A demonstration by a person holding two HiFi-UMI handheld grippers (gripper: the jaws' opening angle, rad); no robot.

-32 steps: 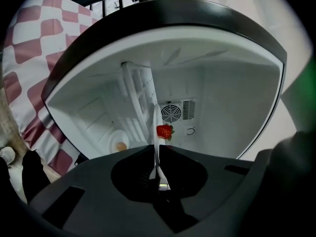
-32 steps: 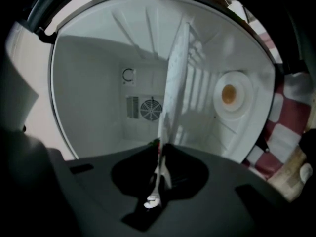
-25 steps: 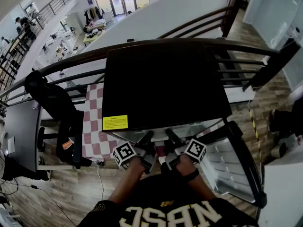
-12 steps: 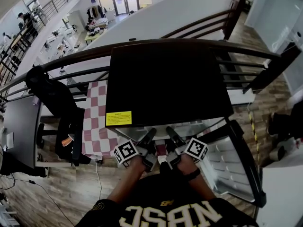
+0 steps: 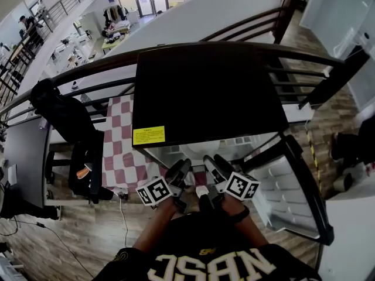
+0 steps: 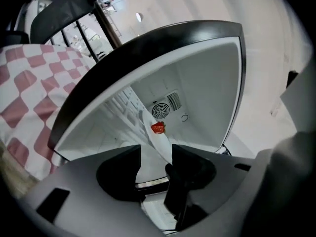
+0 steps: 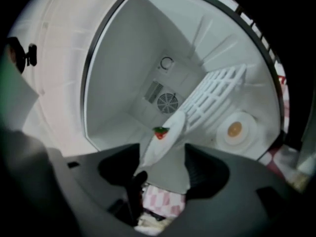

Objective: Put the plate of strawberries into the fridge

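A white plate (image 6: 157, 143) with a red strawberry (image 6: 158, 128) sits inside the small black fridge (image 5: 205, 98), whose door (image 5: 287, 198) hangs open at the right. In the left gripper view the plate shows edge-on between the jaws of my left gripper (image 6: 155, 154), which are opening, with a gap beside the rim. The right gripper view shows the same plate (image 7: 165, 135) and strawberry (image 7: 160, 132) between the opening jaws of my right gripper (image 7: 163, 154), pads off it. In the head view my left gripper (image 5: 179, 170) and right gripper (image 5: 214, 161) point into the fridge mouth.
A white wire shelf (image 7: 217, 93) and a round white dish with an orange item (image 7: 237, 129) are inside the fridge. A red-and-white checkered cloth (image 5: 120, 145) lies left of it, beside a black chair (image 5: 64, 122). A dark railing (image 5: 88, 75) runs behind.
Both grippers' jaws have spread apart off the plate's rim, and both grippers have drawn back a little toward me. The plate stays in the fridge.
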